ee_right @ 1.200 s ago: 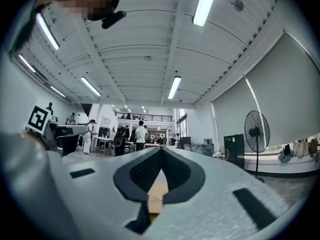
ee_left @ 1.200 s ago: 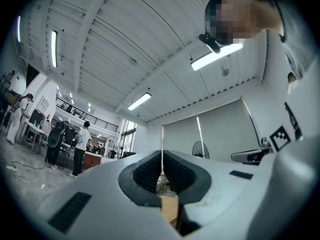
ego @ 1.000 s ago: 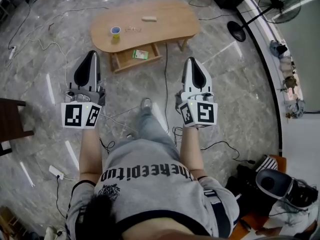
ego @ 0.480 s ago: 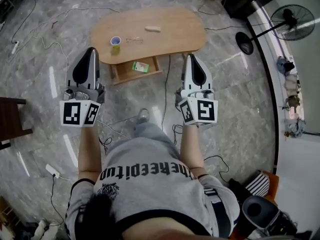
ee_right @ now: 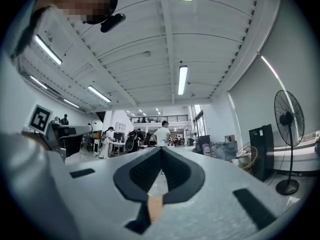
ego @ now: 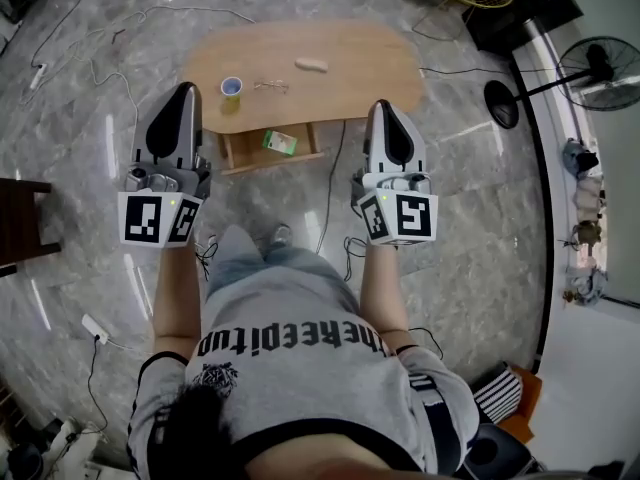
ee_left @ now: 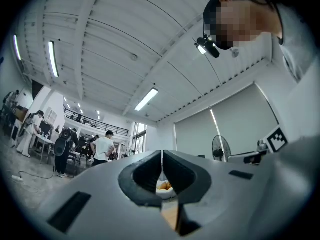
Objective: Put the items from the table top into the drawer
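Your left tool point(ego: 183, 96) and right tool point(ego: 384, 110) each have their jaws together on nothing. You hold them side by side in front of you, pointing toward the far bench point(ego: 350, 48), a low curved wooden one. Its drawer point(ego: 243, 151) hangs open on the near side with a green packet point(ego: 280, 142) inside. On top lie a small blue-and-yellow cup point(ego: 231, 87) at the left, a small metal piece point(ego: 270, 86) beside it, and a pale oblong item point(ego: 311, 65) farther right. This looks like the approach. Next, get within reach, part one tool's jaws and close them on an item, perhaps the cup.
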{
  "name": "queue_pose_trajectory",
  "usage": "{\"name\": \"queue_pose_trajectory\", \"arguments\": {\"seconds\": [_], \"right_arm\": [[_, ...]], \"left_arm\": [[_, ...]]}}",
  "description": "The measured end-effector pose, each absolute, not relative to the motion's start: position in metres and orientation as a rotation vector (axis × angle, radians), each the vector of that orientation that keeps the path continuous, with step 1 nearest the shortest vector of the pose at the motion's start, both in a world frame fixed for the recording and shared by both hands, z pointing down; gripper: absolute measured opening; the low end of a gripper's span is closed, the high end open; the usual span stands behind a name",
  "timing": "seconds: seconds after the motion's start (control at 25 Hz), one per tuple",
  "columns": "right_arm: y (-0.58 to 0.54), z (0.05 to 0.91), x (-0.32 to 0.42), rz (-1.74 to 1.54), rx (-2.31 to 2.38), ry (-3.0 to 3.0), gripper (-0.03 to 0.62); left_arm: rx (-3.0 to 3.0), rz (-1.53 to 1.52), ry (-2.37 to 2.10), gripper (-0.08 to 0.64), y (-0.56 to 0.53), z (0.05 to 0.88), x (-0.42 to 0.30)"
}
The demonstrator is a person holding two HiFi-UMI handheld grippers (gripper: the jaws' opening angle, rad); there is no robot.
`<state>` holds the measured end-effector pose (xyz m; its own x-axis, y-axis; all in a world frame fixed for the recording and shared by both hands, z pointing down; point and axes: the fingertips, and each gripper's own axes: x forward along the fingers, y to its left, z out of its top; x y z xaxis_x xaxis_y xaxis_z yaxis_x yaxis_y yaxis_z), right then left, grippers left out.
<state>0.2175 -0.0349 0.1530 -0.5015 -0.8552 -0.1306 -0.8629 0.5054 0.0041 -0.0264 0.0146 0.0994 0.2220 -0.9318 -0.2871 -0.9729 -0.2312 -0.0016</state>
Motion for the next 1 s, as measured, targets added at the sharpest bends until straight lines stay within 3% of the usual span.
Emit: {"name": "queue_pose_trajectory", "arguments": {"seconds": [0.44, 1.0], "right_arm": [[-0.088, 0.169, 0.193, 0.075, -1.544, 2.643, 0.0], [-0.214, 0.192, 0.102, 0.032, -1.644, 2.626, 0.0]], "left_arm": [[-2.36, 0.344, 1.814, 0.012, -0.049, 0.114, -0.05], [-2.48, 0.334, 1.675, 0.012, -0.199, 0.129, -0.129]]}}
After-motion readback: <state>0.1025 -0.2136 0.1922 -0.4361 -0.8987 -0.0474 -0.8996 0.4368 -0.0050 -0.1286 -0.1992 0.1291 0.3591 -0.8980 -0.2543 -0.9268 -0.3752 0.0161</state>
